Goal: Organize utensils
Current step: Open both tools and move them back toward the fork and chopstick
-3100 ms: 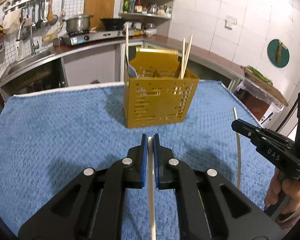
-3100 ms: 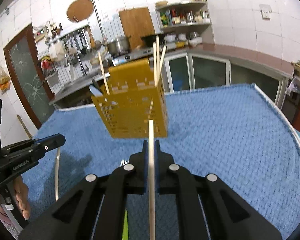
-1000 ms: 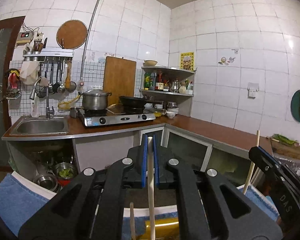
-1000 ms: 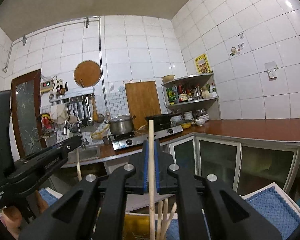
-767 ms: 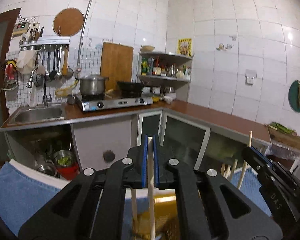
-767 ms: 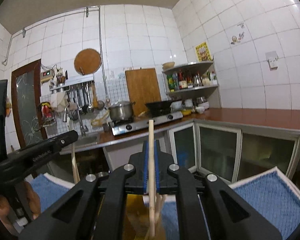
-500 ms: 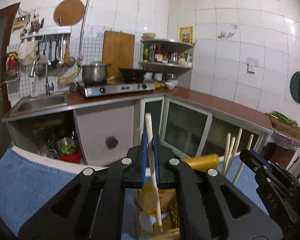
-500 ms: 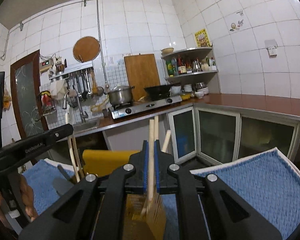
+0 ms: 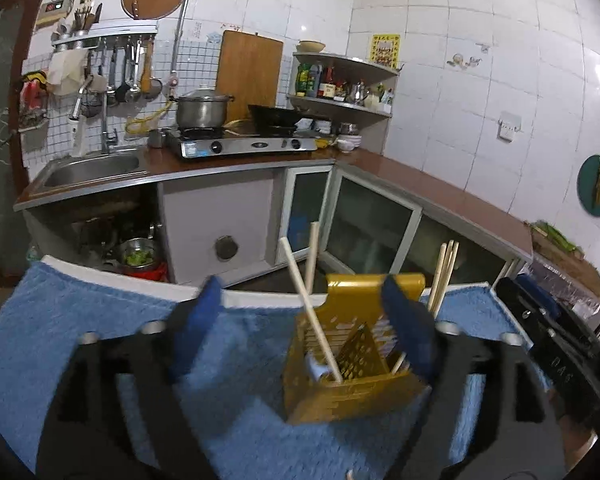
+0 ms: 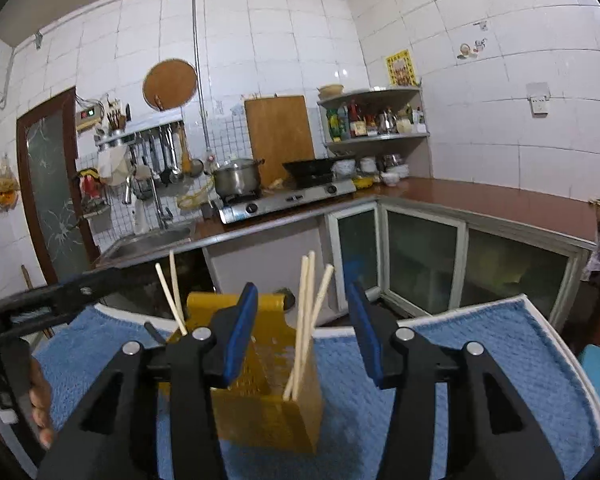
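Note:
A yellow perforated utensil holder (image 9: 340, 376) stands on the blue towel (image 9: 112, 320); it also shows in the right wrist view (image 10: 272, 412). Chopsticks stand in it: two on the left side (image 9: 312, 312) and three on the right side (image 10: 306, 320). My left gripper (image 9: 300, 324) is open and empty, just above and in front of the holder. My right gripper (image 10: 302, 332) is open and empty, with the three chopsticks between its blue pads (image 10: 240, 328). Each gripper shows at the edge of the other's view.
The towel (image 10: 480, 360) covers the table. Behind it are a kitchen counter (image 9: 228, 160) with a sink (image 9: 88, 166), a gas stove (image 9: 240, 144) and a pot (image 9: 200, 110). Glass cabinet doors (image 10: 420, 260) run along the right.
Both grippers have opened and let go of their chopsticks, which now stand in the holder. Both views have tilted down, so the holder and towel show more fully.

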A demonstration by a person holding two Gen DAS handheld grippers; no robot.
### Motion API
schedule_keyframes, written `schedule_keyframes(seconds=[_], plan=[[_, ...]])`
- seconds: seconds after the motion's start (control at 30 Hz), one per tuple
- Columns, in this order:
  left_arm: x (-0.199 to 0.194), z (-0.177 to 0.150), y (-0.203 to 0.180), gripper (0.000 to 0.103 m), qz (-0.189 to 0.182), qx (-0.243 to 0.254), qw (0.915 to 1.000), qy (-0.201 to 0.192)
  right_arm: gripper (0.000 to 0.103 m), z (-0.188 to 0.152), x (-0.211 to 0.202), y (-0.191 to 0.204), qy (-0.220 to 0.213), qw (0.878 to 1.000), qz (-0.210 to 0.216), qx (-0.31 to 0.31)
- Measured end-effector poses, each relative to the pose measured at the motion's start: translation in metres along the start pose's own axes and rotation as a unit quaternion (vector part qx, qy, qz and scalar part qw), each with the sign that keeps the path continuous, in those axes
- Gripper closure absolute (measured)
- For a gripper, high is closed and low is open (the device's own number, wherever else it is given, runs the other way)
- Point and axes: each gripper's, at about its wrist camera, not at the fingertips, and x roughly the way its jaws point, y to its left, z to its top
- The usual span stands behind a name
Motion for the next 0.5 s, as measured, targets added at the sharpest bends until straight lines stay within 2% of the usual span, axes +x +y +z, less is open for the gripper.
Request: schedule_keyframes(seconds=[0.13, 0.27, 0.5], plan=[[-0.017, -0.016, 0.015, 0.009, 0.000, 0.001, 0.9997, 0.026, 0.053, -0.014, -0.019, -0.008, 0.032, 0.999, -0.021, 0.014], [-0.028, -0.053, 0.035, 0.005, 0.005, -0.007, 0.9981, 0.060, 0.048, -0.039, -0.032, -0.007, 0.064, 0.997, -0.031, 0.016], [-0.025, -0.119, 0.061, 0.005, 0.019, -0.026, 0.9916, 0.125, 0.047, -0.108, -0.043, 0.012, 0.133, 0.990, -0.034, 0.008]])
